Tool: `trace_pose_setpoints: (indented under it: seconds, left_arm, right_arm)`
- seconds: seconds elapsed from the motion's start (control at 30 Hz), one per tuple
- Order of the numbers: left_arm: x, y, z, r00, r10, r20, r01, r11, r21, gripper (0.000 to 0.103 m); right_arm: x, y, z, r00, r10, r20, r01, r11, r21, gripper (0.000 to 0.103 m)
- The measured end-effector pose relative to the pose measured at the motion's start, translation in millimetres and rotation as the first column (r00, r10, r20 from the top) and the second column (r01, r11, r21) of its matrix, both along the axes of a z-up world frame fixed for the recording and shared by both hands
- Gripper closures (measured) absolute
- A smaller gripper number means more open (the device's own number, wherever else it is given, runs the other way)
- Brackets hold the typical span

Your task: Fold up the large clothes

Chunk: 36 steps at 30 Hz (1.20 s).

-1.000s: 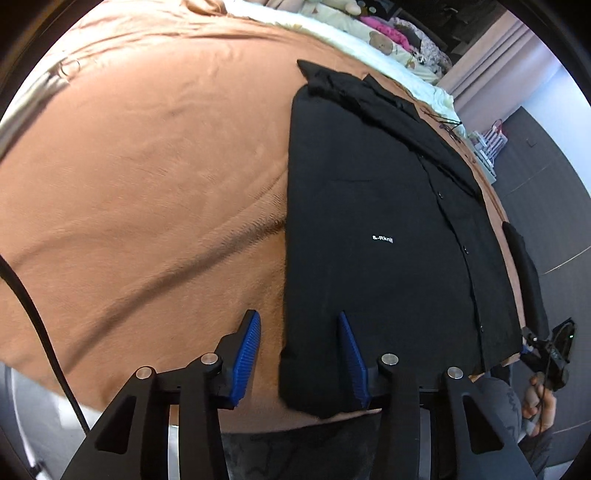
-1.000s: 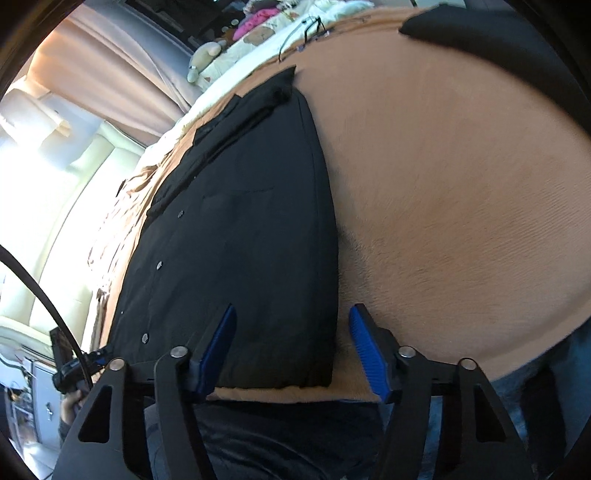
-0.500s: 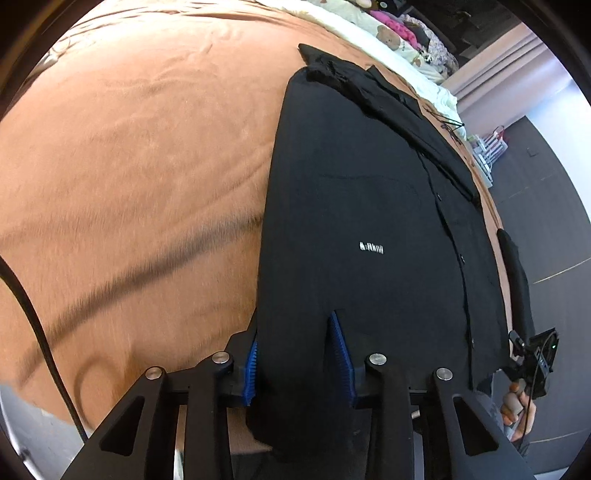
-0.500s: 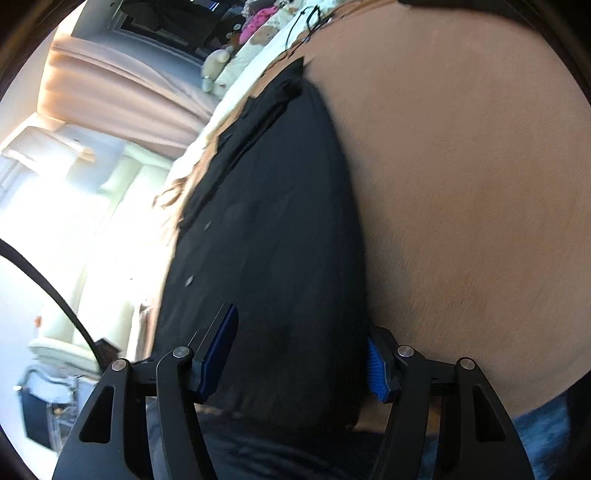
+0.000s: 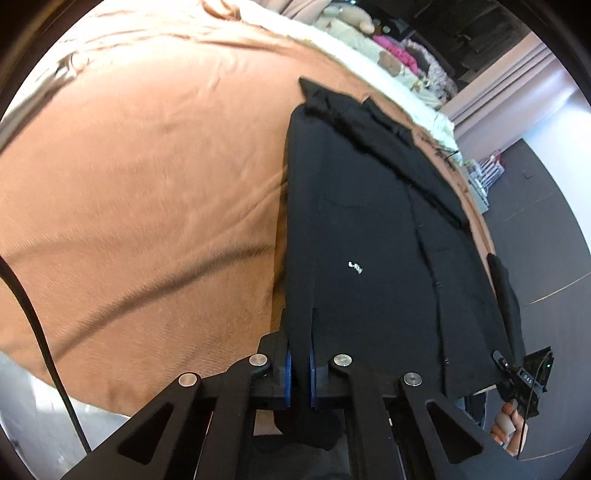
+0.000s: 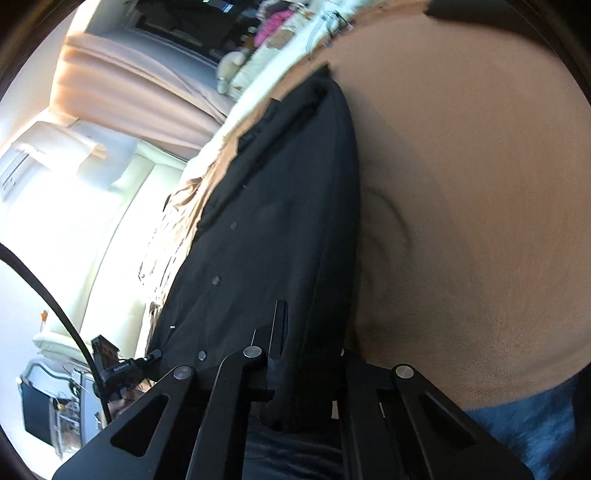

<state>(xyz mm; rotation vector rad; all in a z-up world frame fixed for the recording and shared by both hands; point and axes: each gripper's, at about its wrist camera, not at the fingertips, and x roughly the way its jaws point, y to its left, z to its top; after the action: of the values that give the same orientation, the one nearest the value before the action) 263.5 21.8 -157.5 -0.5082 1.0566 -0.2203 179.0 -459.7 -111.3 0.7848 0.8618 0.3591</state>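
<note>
Shirt: the black shirt (image 5: 369, 236) lies flat on the tan bedspread (image 5: 147, 192), collar toward 12 o'clock, hem toward me at 6.
Progress: I judge the sides already folded in to a narrow panel; the lengthwise fold from hem to collar is left.
Left gripper (image 5: 299, 363): pinched tight on the hem corner at 6 o'clock.
Right gripper (image 6: 306, 354): closed on the opposite hem corner, cloth bunched between its jaws.
Containers: none I can make out; plush toys (image 5: 354, 20) sit at 12 o'clock.
</note>
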Motion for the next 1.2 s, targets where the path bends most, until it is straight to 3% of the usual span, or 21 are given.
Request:
trace_pose_setpoints:
  seconds: [0.3,0.53,1.0,1.2]
  left_arm:
    - [-29.1,29.5,53.1,0.995,0.014,0.098,-0.010,0.999,-0.039,0.099]
    - [-75.6,45.0,94.4,0.985,0.021,0.173,-0.014,0.999,-0.046,0.099]
    - [-179.9,52.3,131.4,0.964,0.011,0.267,-0.002,0.999,-0.035,0.099]
    - [-206.5,49.6,142.8,0.956,-0.006,0.294,0.016,0.999,-0.033,0.099]
  right_arm:
    - [-36.9,15.6,60.9,0.989,0.039,0.141,-0.036,0.999,-0.029,0.102]
    - [-82.3,23.9,98.3,0.968,0.093,0.234,-0.083,0.995,-0.049,0.102]
    - [-155.2,-1.0,103.6,0.946,0.144,0.292,-0.136,0.990,-0.047,0.102]
    - [-154.1,-8.7,108.4,0.947,0.142,0.289,-0.133,0.990,-0.049,0.102]
